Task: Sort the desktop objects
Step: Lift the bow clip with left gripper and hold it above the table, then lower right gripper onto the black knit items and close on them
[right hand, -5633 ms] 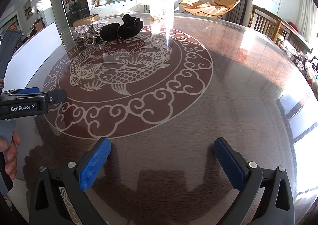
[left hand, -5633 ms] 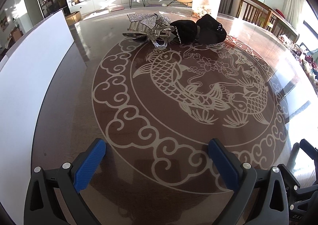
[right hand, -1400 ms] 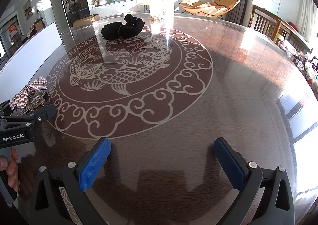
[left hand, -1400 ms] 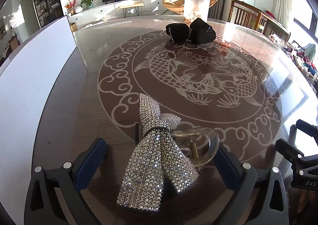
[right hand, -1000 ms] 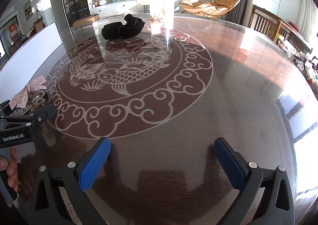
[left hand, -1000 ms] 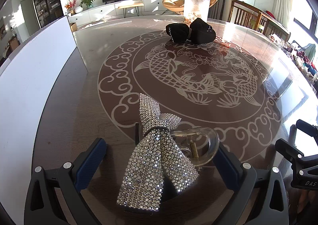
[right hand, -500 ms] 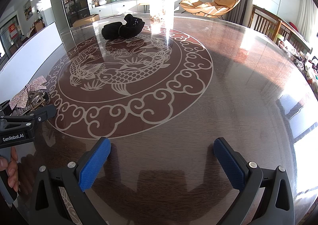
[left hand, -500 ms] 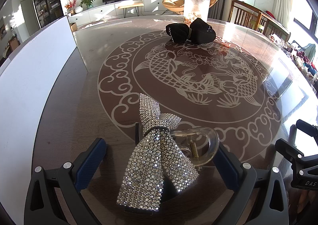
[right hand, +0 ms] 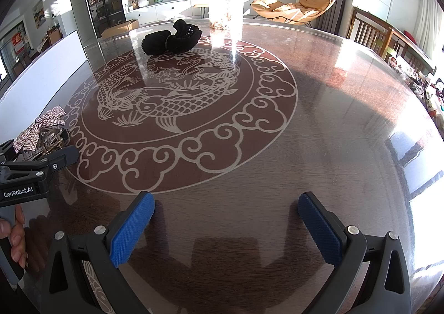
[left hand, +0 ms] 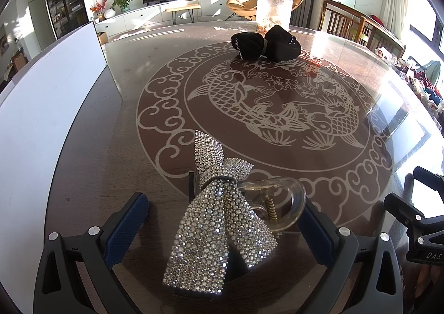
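A rhinestone bow hair clip (left hand: pixel 219 208) with a clear claw clip (left hand: pixel 280 203) lies on the table between the wide-open fingers of my left gripper (left hand: pixel 222 219). The pads do not touch it. It also shows at the far left of the right wrist view (right hand: pixel 41 128). A black bow hair piece (left hand: pixel 266 42) lies at the far side of the table, also seen in the right wrist view (right hand: pixel 172 39). My right gripper (right hand: pixel 224 219) is open and empty, low over bare table near the front edge.
The round brown table (right hand: pixel 347 119) has a fish pattern in its middle. A clear tall container (right hand: pixel 226 6) stands at the back. A white board (left hand: pixel 41 108) runs along the left. Wooden chairs (right hand: pixel 371 33) stand at the right.
Over the last second nothing has moved. Since 5.6 s ago the rhinestone clip came from the far pile to the near table between the left fingers.
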{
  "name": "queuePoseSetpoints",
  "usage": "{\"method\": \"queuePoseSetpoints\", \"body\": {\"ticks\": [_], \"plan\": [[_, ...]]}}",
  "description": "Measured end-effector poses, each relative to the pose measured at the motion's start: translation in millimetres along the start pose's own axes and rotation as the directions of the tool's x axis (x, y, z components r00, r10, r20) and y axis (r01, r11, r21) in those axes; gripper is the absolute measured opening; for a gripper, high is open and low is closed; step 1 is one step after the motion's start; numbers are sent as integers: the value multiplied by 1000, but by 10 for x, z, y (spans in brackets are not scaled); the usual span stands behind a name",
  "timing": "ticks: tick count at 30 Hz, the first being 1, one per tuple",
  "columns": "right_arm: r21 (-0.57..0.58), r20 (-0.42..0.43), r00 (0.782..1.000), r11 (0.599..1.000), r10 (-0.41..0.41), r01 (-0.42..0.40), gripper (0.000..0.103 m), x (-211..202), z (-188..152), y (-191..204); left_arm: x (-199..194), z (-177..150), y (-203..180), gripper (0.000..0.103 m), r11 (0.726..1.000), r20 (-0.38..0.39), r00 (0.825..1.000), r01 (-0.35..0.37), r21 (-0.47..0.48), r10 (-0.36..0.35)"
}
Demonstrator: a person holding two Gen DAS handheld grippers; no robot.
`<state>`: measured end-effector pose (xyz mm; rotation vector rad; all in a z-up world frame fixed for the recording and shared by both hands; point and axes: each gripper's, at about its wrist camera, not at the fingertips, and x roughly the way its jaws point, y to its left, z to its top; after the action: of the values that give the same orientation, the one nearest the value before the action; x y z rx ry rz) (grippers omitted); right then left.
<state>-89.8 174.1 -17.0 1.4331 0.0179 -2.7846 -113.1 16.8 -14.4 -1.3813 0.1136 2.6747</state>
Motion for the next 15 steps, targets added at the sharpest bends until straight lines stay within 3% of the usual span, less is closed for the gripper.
{"method": "queuePoseSetpoints", "body": {"ticks": [11, 13, 15], "plan": [[-2, 0, 1000, 1000, 0, 0, 103, 0, 2, 3, -6, -5, -8, 103, 1000, 2, 1000, -4, -2, 4], [-34, -27, 999, 999, 33, -34, 103, 17, 49, 11, -6, -5, -7, 103, 1000, 2, 1000, -4, -2, 4], [-76, -66, 989, 988, 130, -135, 103, 71, 196, 35, -5, -5, -7, 103, 1000, 2, 1000, -4, -2, 4]]}}
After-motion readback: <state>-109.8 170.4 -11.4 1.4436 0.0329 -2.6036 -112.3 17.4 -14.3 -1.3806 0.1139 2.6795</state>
